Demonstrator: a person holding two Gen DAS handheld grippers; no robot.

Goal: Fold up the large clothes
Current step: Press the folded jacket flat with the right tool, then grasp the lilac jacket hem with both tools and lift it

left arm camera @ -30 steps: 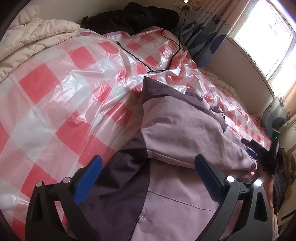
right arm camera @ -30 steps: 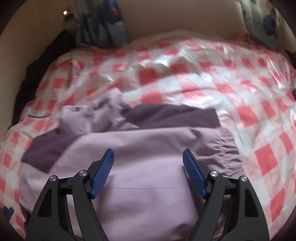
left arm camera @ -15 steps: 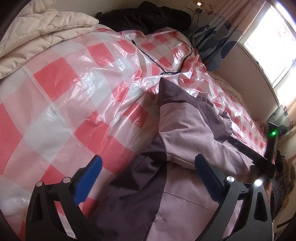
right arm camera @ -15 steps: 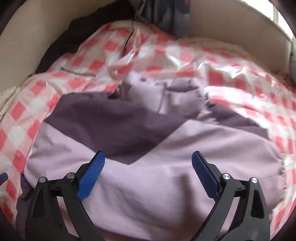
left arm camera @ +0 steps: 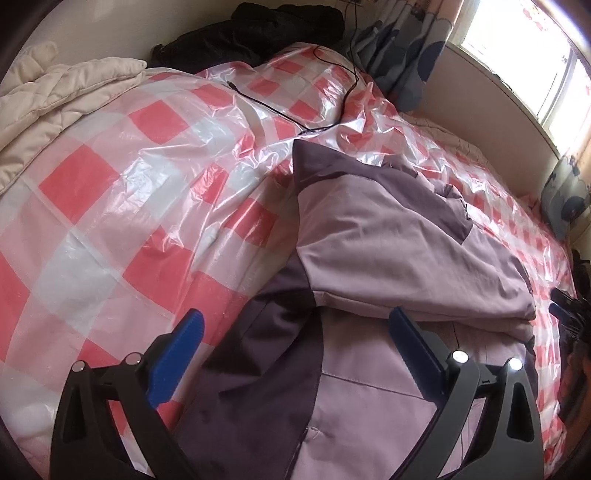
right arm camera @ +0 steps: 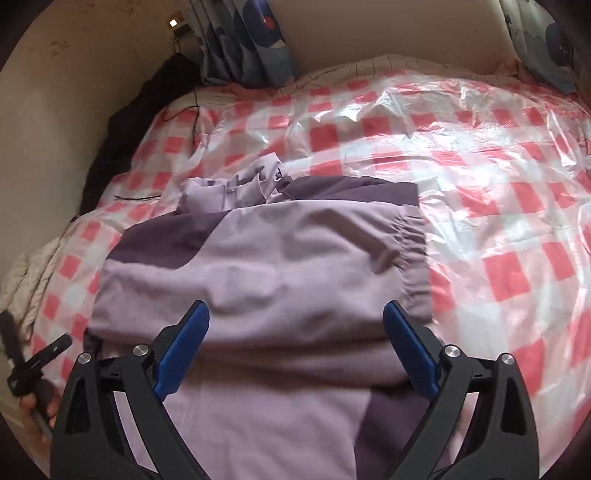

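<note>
A lilac and dark purple jacket (left arm camera: 388, 251) (right arm camera: 280, 266) lies partly folded on a bed covered in a red-and-white checked plastic sheet (left arm camera: 122, 192) (right arm camera: 498, 184). One half is folded over the other, with the collar (right arm camera: 255, 181) at the far end. My left gripper (left arm camera: 295, 334) hovers open above the jacket's near left part, with nothing between its blue pads. Over the near edge of the folded jacket my right gripper (right arm camera: 295, 325) stands wide open, holding nothing. The other gripper shows at the edge of each view (left arm camera: 565, 314) (right arm camera: 33, 362).
A cream quilt (left arm camera: 55, 96) is bunched at the bed's far left. Dark clothes (left arm camera: 266, 33) are piled against the wall. A black cable (left arm camera: 325, 92) trails over the sheet. Blue-patterned curtains (right arm camera: 251, 40) hang by the window (left arm camera: 535, 62). A person's hand (right arm camera: 37, 406) holds the left gripper.
The right gripper's jaws have widened and its view has swung across the jacket, left then back. The left gripper's view shifted a little. The jacket lies as before.
</note>
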